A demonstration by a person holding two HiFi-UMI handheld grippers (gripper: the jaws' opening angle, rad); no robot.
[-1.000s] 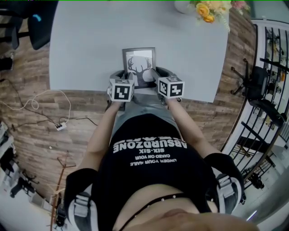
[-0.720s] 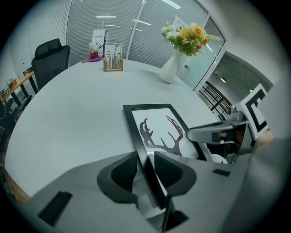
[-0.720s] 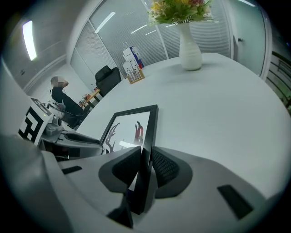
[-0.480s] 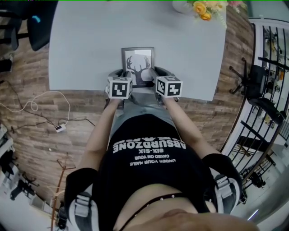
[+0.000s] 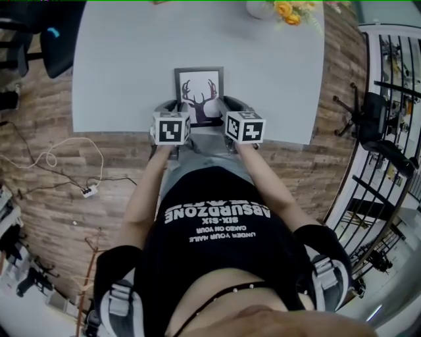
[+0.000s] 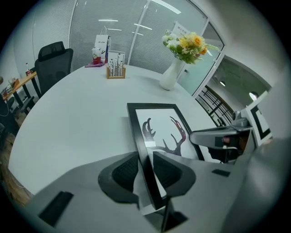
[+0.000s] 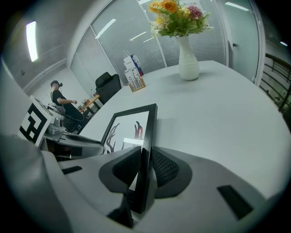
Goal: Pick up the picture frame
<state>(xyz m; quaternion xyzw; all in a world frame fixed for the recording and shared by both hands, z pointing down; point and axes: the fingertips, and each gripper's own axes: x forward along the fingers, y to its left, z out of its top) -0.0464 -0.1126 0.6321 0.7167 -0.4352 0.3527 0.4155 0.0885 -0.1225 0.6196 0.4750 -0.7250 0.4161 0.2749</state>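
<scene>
Since a second ago, the hands' places are scarcely changed, but the jaws of both grippers have been drawn narrower onto the picture frame [image 5: 199,89]. The frame, printed with dark antlers, is found near the 6 o'clock edge of the white table [image 5: 118,59], its face tilted upward; whether its lower edge is clear of the table cannot be told. Its border on the 9 o'clock side is pinched by the left gripper [image 6: 147,170], whose jaws are closing with a pad laid against each face. Its border on the 3 o'clock side is clamped between the pads of the right gripper [image 7: 144,169]. A white vase of flowers [image 5: 279,9] is seen at 1 o'clock from the frame, well apart.
</scene>
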